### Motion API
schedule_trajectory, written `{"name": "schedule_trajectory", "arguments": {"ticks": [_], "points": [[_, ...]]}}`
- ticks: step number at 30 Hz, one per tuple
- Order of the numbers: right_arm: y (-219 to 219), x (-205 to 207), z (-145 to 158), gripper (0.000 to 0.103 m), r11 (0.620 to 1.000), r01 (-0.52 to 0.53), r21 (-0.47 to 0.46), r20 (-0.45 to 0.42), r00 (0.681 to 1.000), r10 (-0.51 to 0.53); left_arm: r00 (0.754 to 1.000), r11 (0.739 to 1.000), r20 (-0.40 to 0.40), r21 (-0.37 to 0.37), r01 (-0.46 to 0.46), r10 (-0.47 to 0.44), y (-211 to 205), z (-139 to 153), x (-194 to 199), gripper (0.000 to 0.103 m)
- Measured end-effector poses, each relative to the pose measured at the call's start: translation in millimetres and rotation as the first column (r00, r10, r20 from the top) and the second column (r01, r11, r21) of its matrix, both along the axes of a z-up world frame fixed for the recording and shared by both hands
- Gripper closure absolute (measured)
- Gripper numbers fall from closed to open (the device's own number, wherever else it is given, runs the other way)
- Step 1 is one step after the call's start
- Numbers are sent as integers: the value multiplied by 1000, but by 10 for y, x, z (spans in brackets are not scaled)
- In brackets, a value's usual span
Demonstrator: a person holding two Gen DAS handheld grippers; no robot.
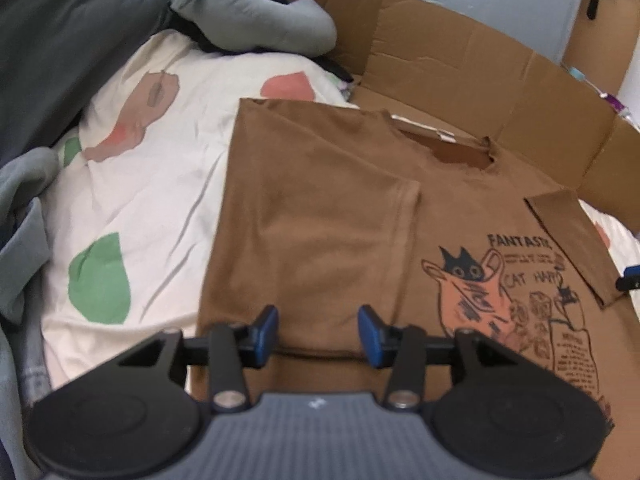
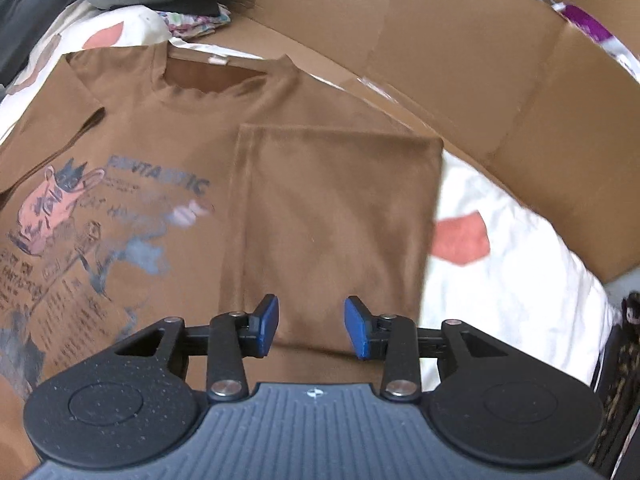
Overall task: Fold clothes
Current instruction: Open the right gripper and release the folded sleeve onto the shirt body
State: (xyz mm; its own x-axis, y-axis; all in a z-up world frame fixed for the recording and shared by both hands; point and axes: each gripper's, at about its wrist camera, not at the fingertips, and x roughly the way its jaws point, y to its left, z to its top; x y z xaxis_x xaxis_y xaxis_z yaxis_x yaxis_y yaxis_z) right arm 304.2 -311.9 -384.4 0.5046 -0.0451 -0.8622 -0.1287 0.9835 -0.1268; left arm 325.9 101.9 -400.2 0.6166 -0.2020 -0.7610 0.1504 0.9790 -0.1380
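The brown T-shirt [image 1: 332, 216] lies flat on a white sheet [image 1: 160, 184] with green and pink spots. Both its sides are folded in. The left gripper [image 1: 318, 330] is open and holds nothing, and so is the right gripper [image 2: 311, 326]. Cardboard [image 2: 460, 60] sits at 12 o'clock, behind the shirt.

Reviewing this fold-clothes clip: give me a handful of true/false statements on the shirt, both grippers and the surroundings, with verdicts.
1. The brown T-shirt lies print side up. True.
2. The left gripper is clamped on the hem. False: its jaws stand open, holding nothing.
3. Both side panels are folded in over the shirt. True.
4. The right gripper holds a sleeve. False: it is open and empty.
5. Flattened cardboard lies beyond the collar. True.
6. The bedsheet is plain white. False: it has green and pink patches.
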Motion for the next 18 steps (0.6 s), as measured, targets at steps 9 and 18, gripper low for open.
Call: {"name": "schedule_trajectory", "arguments": {"ticks": [9,18], "points": [[-79,-66,-244,57,1000,25,9,-40,999,-25,998,998,-61,60,7,-3,-123,-68,-72,57],[-296,-176,338,37,993,80,90,-50,996,-76,996,1000,-90,25,-17,19,-18,475,-203,54]]}}
